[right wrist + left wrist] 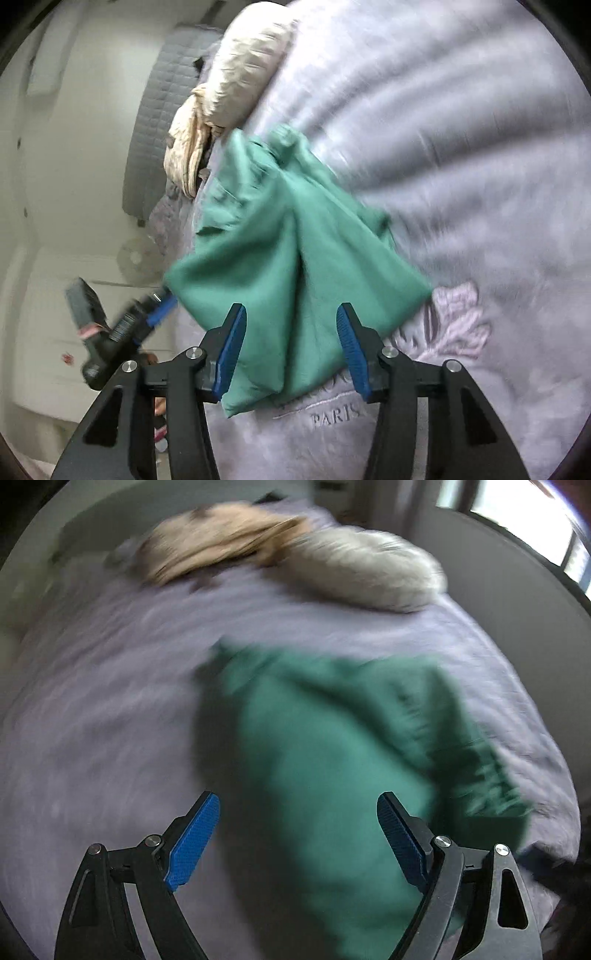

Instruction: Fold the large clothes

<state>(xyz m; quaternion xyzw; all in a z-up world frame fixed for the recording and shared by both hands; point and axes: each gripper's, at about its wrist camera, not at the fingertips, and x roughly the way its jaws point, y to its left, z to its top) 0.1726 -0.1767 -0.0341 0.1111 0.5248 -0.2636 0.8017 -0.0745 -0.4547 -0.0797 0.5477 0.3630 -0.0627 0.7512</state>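
Green cloth (295,266) is seen partly folded on a lilac bedspread (461,147), its long axis running away from the right gripper (291,349) toward cream bedding (236,74) at the far end. Both grippers are shown with jaws apart and nothing clamped. The near edge is framed between the right gripper's blue pads, judged the closer; the left gripper (298,834) hovers at the cloth's left side.
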